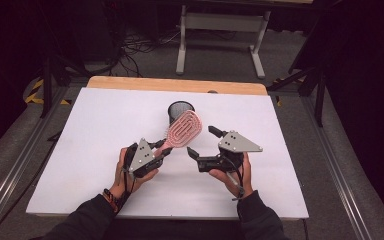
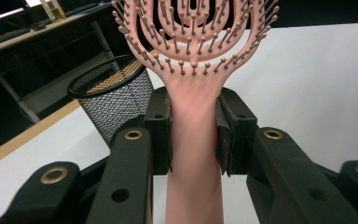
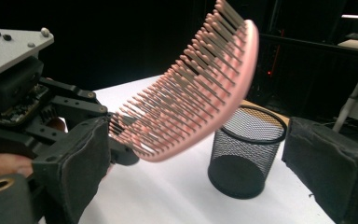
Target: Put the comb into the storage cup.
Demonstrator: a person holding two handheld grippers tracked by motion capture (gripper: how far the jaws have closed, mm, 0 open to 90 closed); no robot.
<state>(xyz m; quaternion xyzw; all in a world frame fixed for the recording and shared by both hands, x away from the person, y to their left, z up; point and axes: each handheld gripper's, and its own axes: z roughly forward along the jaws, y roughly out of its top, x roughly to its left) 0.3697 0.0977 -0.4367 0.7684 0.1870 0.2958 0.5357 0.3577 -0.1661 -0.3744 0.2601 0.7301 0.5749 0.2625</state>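
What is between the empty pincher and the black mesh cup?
In the right gripper view, the pink hairbrush hangs between the open right gripper and the black mesh cup, held by the left gripper above the bare white table.

I work in a lab: beyond my white table (image 1: 105, 130) stand a desk frame (image 1: 222, 37), tangled cables (image 1: 140, 45) and black curtains.

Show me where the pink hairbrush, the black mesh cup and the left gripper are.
pink hairbrush (image 2: 193, 140), left gripper view, on its handle.
black mesh cup (image 3: 242, 158), right gripper view, on its side wall.
left gripper (image 1: 161, 148), high view, between its fingertips at the handle.
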